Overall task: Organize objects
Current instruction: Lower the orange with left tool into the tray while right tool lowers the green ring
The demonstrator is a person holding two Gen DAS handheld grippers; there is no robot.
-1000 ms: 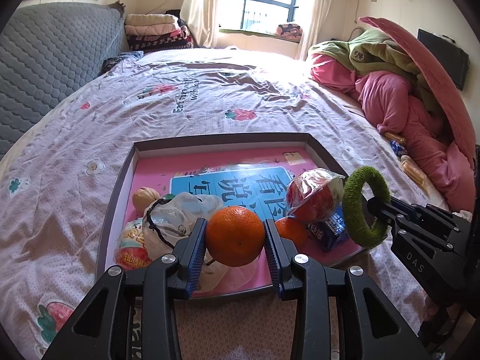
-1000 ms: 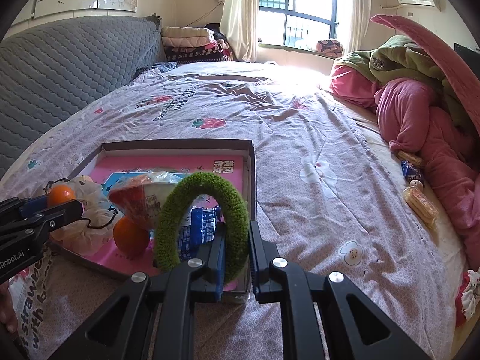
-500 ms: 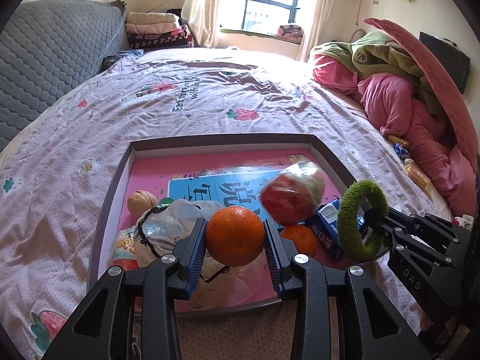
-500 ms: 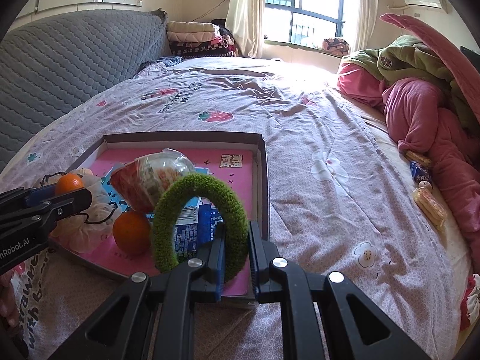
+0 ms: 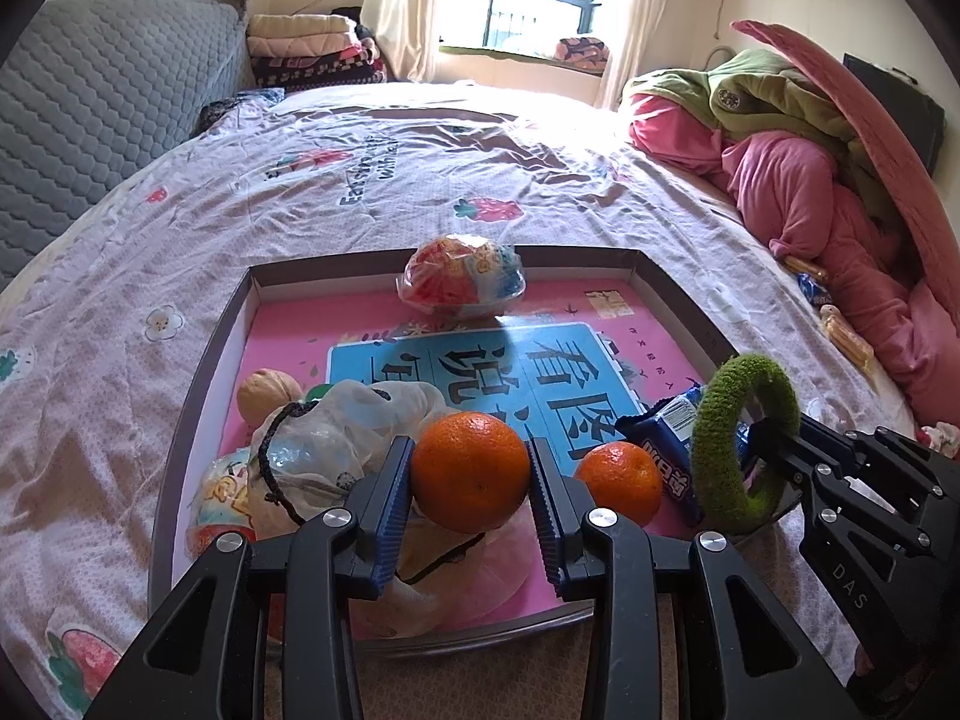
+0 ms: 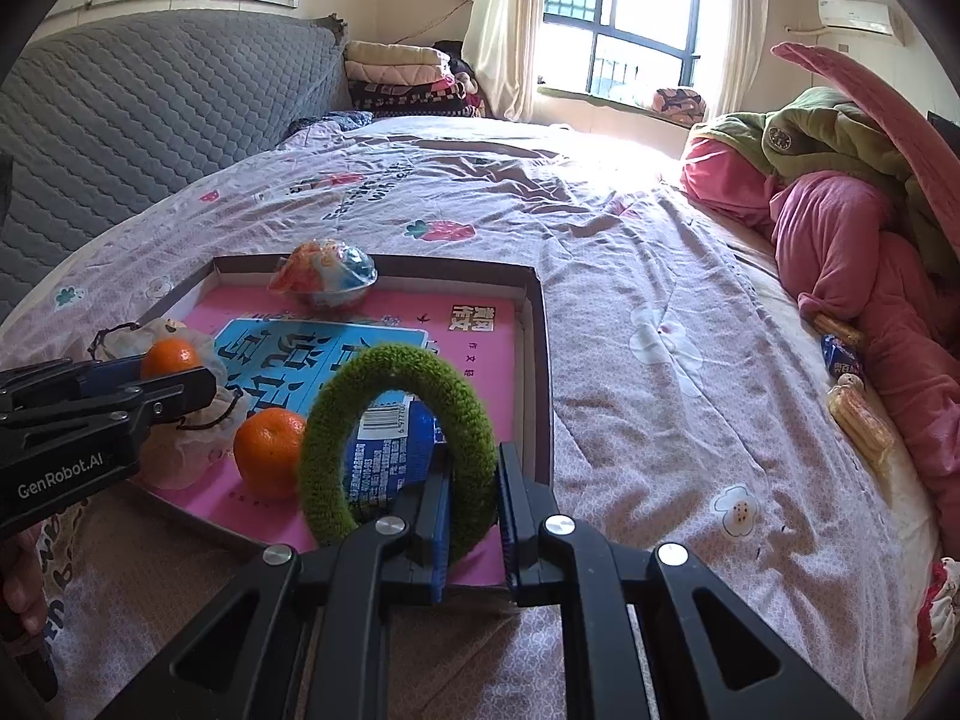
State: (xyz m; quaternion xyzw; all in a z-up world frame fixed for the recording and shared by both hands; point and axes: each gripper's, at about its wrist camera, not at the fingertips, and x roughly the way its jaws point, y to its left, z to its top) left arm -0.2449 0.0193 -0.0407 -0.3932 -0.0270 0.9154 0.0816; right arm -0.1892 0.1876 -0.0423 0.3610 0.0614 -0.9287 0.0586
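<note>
Left gripper (image 5: 471, 501): clenched on a held orange (image 5: 470, 471), its ribbed blue pads pressing the fruit's two sides, above the near edge of the tray (image 5: 198, 372).
Right gripper (image 6: 471, 501): closed tight on the green knitted ring (image 6: 399, 444), which stands upright over the tray's near right corner.
Tray contents: a second orange (image 5: 618, 483), a blue snack packet (image 5: 666, 438), a crumpled plastic bag with a black cord (image 5: 336, 438), a walnut (image 5: 268, 391) and a wrapped colourful snack ball (image 5: 462, 283) at the far wall.
Still outside: several snack packets (image 6: 852, 396) lie on the bedsheet (image 6: 630, 300) beside the pink quilt (image 6: 840, 228), well apart from the tray.
Risk, orange: round fruit held only at its sides could slip from the pads, or roll on the slick pink floor once freed and knock the second orange.
Risk, bag: the loose bag lies right under the left jaws; lowering there could snag the cord or leave the orange perched unstably.
Risk, ring: released on edge, it would likely roll or topple over the low wall.
Risk, crowding: the two grippers sit close together and could collide.
</note>
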